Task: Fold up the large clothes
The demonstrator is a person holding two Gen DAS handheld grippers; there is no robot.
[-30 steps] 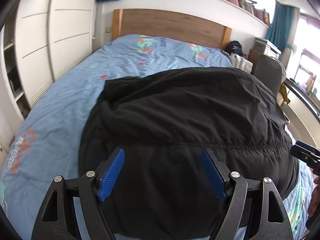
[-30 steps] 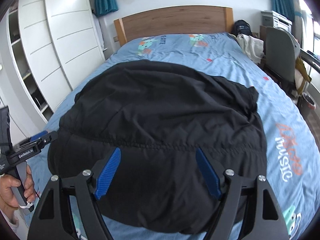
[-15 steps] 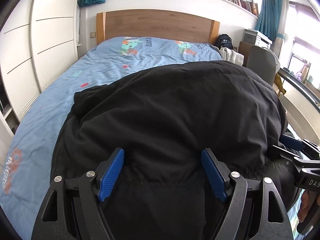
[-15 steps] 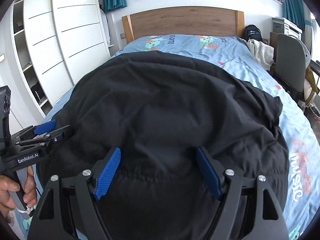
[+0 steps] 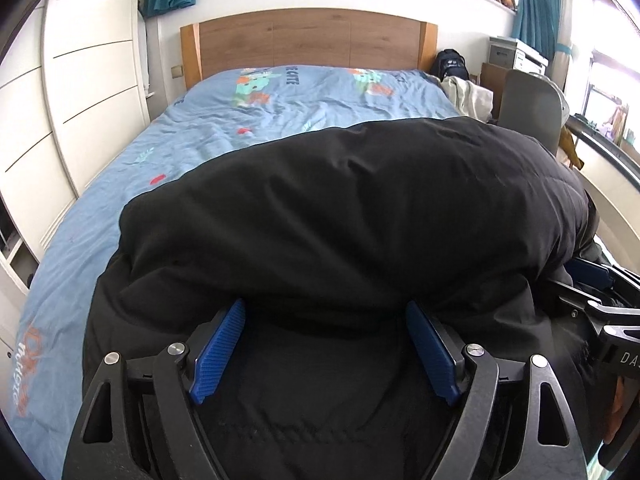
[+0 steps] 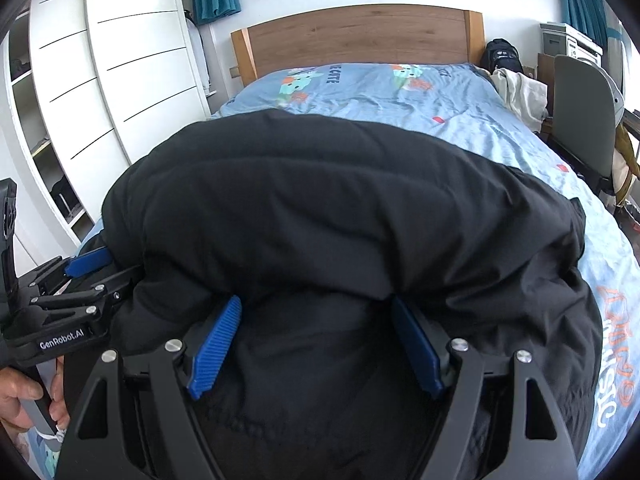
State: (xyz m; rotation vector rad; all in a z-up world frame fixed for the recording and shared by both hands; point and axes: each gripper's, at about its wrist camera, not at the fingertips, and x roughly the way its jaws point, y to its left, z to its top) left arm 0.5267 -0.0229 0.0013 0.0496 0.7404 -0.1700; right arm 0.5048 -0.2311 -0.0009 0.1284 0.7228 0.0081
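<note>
Matt black padded cloth jacket (image 5: 340, 208); smooth cotton sheet (image 5: 280, 120); wooden headboard (image 5: 308, 44).

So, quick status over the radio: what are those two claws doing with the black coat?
Left gripper jaws opening, right gripper wide, both pushed under a rolled fold. Black padded jacket part-folded on the blue bedsheet. Nothing in the way.
</note>
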